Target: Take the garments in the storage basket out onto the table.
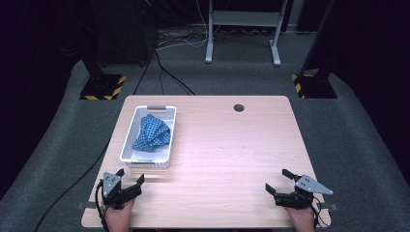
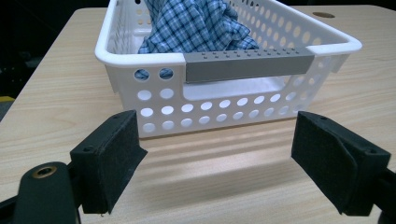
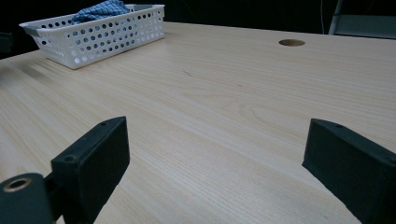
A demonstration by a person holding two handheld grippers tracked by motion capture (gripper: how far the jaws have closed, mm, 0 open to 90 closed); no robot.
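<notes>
A white perforated basket (image 1: 126, 145) with grey handles sits on the left half of the wooden table (image 1: 227, 145). A crumpled blue checked cloth (image 1: 152, 133) lies inside it. My left gripper (image 1: 129, 178) rests near the front left corner, just short of the basket's near end, jaws open and empty. In the left gripper view the basket (image 2: 224, 107) and its grey handle (image 2: 247, 65) stand right ahead, with the cloth (image 2: 196, 25) behind. My right gripper (image 1: 279, 181) sits near the front right corner, open and empty. From the right gripper view the basket (image 3: 100, 37) is far off.
A round cable hole (image 1: 239, 107) marks the table's far edge. Beyond the table stand a grey metal frame (image 1: 241, 29), two black posts with yellow-striped bases (image 1: 101, 87), and cables on the carpet. Bare tabletop stretches between the basket and the right gripper.
</notes>
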